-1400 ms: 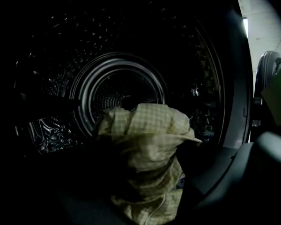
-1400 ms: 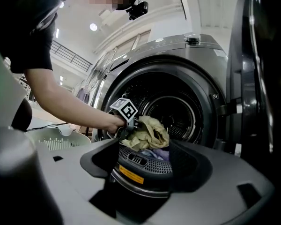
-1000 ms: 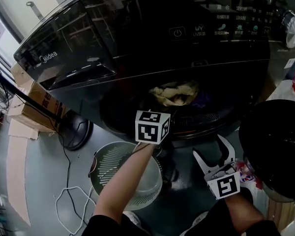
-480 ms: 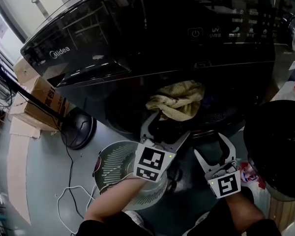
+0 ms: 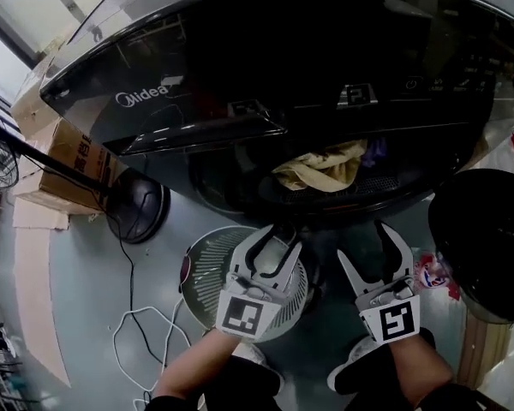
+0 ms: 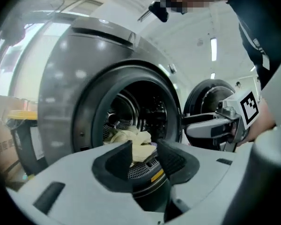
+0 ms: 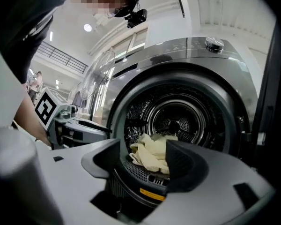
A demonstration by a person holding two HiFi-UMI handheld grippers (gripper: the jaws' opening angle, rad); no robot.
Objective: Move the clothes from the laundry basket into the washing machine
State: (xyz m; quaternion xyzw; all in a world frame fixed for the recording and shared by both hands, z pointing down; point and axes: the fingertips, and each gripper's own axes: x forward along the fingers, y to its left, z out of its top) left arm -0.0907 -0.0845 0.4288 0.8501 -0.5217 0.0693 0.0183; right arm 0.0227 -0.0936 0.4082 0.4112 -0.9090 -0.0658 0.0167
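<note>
A cream cloth (image 5: 325, 168) lies at the front of the washing machine's drum (image 7: 178, 121), with a bit of purple fabric beside it. The cream cloth (image 6: 131, 139) also shows past the left jaws, and the same cloth (image 7: 154, 151) past the right ones. My left gripper (image 5: 281, 238) hovers over the white slatted laundry basket (image 5: 210, 272), outside the drum. Its jaws are closing with nothing between them. My right gripper (image 5: 362, 242) is beside it, open and holding nothing. Both point at the drum mouth.
The machine's dark round door (image 5: 484, 238) stands swung open at the right. Cardboard boxes (image 5: 64, 157) and a black round stand base (image 5: 141, 208) sit left of the machine. A white cable (image 5: 141, 332) trails across the floor by the basket.
My left gripper has pulled back from the drum mouth to above the basket, and its jaws have narrowed. The cream cloth stays in the drum. My right gripper has risen a little.
</note>
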